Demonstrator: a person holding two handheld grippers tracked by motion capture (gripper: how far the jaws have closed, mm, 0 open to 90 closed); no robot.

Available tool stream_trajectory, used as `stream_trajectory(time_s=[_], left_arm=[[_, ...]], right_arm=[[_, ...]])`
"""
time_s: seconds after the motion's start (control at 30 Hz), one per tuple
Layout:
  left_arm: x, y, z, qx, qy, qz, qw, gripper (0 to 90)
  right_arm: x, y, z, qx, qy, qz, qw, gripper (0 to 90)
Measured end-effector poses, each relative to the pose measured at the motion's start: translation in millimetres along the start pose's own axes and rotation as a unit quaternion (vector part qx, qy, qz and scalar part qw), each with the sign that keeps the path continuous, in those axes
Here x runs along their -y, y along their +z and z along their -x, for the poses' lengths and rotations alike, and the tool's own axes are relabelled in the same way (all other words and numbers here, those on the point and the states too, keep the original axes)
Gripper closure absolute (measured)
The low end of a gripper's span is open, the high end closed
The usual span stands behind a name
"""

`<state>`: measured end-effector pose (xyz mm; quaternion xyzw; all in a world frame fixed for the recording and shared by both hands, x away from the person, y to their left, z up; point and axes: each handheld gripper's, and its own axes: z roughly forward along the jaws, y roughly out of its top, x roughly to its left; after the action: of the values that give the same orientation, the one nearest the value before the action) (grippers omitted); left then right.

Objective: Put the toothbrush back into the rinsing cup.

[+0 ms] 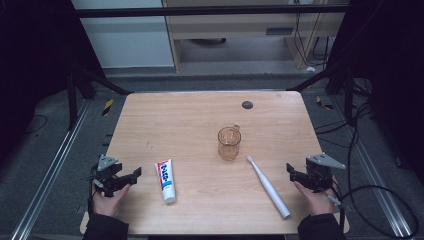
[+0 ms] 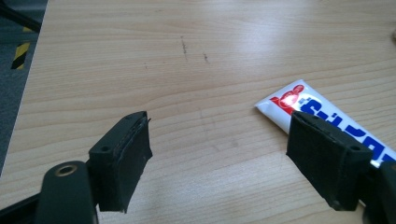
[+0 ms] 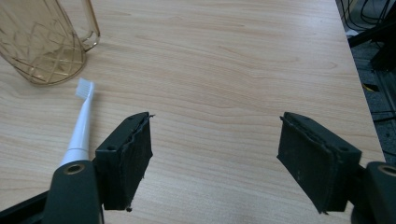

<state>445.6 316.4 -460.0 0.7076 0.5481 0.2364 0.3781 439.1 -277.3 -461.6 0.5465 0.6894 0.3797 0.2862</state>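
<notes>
**Nothing picked up yet, everything's still flat on the table**

So your table (image 1: 200, 107) has the amber cup (image 1: 229, 143) upright near the middle. The toothbrush (image 1: 268, 186) lies just right of it, bristles toward the cup, and the toothpaste tube (image 1: 165, 180) sits nearer your left. Your left gripper (image 1: 131, 176) is spread wide with nothing in it, tube just beside one jaw. Right gripper (image 1: 291, 171) is wide and empty too, near the brush. Looks like the whole job's still ahead.

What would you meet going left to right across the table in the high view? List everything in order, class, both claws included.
Left claw → toothpaste tube → amber glass mug → white toothbrush → right claw.
</notes>
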Motion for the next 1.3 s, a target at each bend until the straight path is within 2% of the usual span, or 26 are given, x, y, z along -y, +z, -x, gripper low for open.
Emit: stream_trajectory(time_s=[0.1,0.43,0.67,0.87,1.03,1.3], left_arm=[[-0.7,-1.5,1.5,0.001,0.006,0.002,1.0000,21.8],[-0.2,-1.0,2.6,0.007,0.008,-0.001,0.9999,23.0],[0.1,-0.4,3.7,0.010,0.010,-0.005,0.9999,23.1],[0.2,1.1,6.0,0.015,0.015,-0.010,0.9997,23.5],[0.8,3.0,7.8,0.019,0.018,-0.016,0.9995,23.9],[1.7,6.0,9.5,0.022,0.025,-0.024,0.9992,24.7]], right_arm=[[-0.9,-3.4,-1.7,-0.004,-0.004,0.000,1.0000,26.9],[-6.2,-11.7,-11.4,-0.019,-0.014,-0.003,0.9997,28.1],[-11.0,-16.6,-24.4,-0.033,-0.032,-0.007,0.9989,28.2],[-14.3,-20.6,-38.6,-0.060,-0.050,-0.019,0.9968,31.6],[-14.7,-20.7,-46.0,-0.071,-0.067,-0.034,0.9946,35.9],[-11.3,-20.7,-53.8,-0.095,-0.078,-0.064,0.9903,49.1]])
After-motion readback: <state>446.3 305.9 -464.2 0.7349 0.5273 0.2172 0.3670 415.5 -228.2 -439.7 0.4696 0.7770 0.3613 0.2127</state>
